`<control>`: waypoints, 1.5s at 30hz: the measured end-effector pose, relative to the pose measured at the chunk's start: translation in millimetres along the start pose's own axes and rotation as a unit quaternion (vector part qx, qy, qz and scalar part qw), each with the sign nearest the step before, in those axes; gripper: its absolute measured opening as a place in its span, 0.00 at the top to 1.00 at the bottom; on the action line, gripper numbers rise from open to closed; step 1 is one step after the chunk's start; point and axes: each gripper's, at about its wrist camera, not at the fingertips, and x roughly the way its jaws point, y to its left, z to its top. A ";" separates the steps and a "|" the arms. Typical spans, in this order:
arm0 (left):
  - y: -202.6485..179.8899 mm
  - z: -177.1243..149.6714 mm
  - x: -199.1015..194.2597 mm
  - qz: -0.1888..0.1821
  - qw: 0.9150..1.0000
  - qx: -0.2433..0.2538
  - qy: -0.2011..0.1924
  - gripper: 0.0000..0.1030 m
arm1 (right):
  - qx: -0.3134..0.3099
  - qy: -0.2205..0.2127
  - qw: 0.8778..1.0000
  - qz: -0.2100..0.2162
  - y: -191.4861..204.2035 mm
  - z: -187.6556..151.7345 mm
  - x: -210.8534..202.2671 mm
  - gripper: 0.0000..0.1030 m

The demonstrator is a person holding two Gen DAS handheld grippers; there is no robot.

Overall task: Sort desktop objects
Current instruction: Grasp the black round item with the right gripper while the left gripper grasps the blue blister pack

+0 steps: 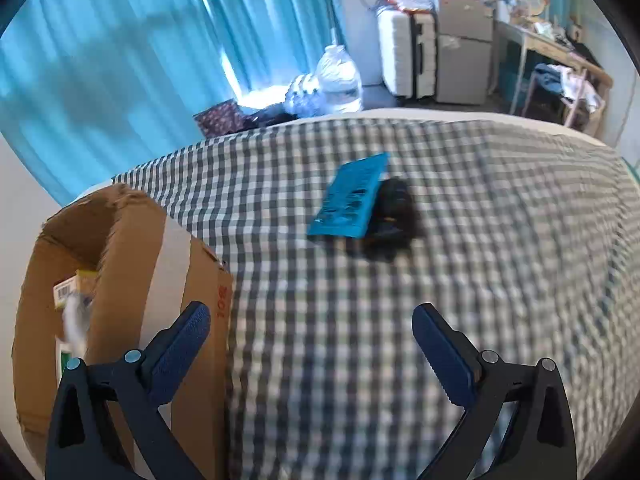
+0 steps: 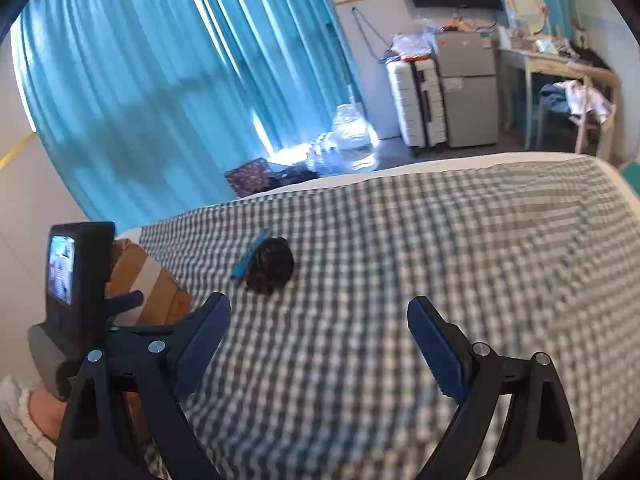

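A flat blue packet lies on the checked cloth, touching a dark black object at its right. Both show smaller in the right wrist view, the packet edge-on and the black object beside it. A brown cardboard box stands at the left with a barcoded item inside. My left gripper is open and empty, its left finger over the box's wall. My right gripper is open and empty above the cloth. The left gripper's body shows at the left in the right wrist view.
The cloth covers a bed-like surface whose far edge drops to the floor. Beyond it are a large water bottle, a white suitcase, a grey cabinet, a desk with a chair and teal curtains.
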 end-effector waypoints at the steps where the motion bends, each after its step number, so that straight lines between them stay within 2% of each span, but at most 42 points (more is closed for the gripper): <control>1: 2.0 3.5 9.0 -0.002 1.000 -0.001 0.003 0.00 | -0.003 0.002 1.000 0.007 0.5 2.0 10.0 0.13; 6: 3.6 16.5 45.8 0.011 1.000 -0.001 0.009 0.00 | -0.035 0.019 0.998 0.057 19.7 14.3 62.8 0.19; 11: -1.5 15.5 63.9 0.017 1.000 0.022 0.011 0.00 | -0.061 0.068 0.993 0.070 39.9 20.3 129.9 0.42; 15: -3.7 12.8 75.2 0.020 0.998 0.054 0.007 0.00 | -0.044 0.100 0.990 0.093 41.8 19.3 169.8 0.49; 16: -3.8 12.9 77.4 0.018 0.998 0.058 0.007 0.00 | -0.038 0.109 0.988 0.102 41.0 18.2 178.2 0.55; 17: -4.3 13.1 79.0 0.013 0.998 0.060 0.006 0.00 | -0.034 0.119 0.986 0.110 40.3 17.8 185.0 0.70; 18: -4.5 13.7 80.4 0.006 0.998 0.059 0.003 0.00 | -0.033 0.126 0.984 0.120 39.5 17.1 189.9 0.82; 19: -5.0 14.6 81.6 0.000 0.998 0.058 0.003 0.00 | -0.034 0.128 0.983 0.128 39.5 16.5 192.7 0.90; 20: -5.3 15.9 83.2 -0.006 0.998 0.058 0.003 0.00 | -0.038 0.124 0.983 0.132 38.8 15.8 190.0 0.92; 24: -5.0 23.8 90.5 -0.019 0.999 0.044 0.004 0.00 | -0.068 0.105 0.989 0.082 34.4 15.3 168.1 0.93; 29: -1.4 36.1 100.3 -0.046 0.999 0.012 -0.004 0.00 | -0.028 0.085 0.994 0.060 -0.5 10.1 129.0 0.93; 35: -5.1 61.9 137.5 -0.060 0.998 0.020 -0.005 0.00 | 0.007 0.081 0.995 0.064 -21.7 0.4 106.7 0.93; 36: -5.0 63.4 145.8 -0.068 0.997 0.030 0.000 0.00 | 0.010 0.078 0.995 0.061 -23.3 -0.3 104.8 0.93; 38: 2.5 61.4 148.9 -0.095 0.995 0.017 -0.007 0.00 | 0.003 0.082 0.995 0.051 -22.0 -0.6 104.2 0.93; 39: 8.4 60.7 150.1 -0.116 0.993 0.005 -0.006 0.05 | -0.003 0.083 0.995 0.047 -19.5 -0.2 105.0 0.93; 40: 12.4 59.4 150.0 -0.130 0.991 -0.004 -0.005 0.22 | -0.010 0.084 0.995 0.045 -17.4 -0.8 103.8 0.93; 42: 15.6 58.1 144.8 -0.130 0.991 -0.004 -0.008 0.28 | -0.008 0.086 0.995 0.052 -14.4 -1.9 102.9 0.93; 45: 4.5 54.4 136.0 -0.130 0.991 0.014 0.008 0.29 | -0.017 0.092 0.995 0.046 -7.7 -6.0 100.6 0.93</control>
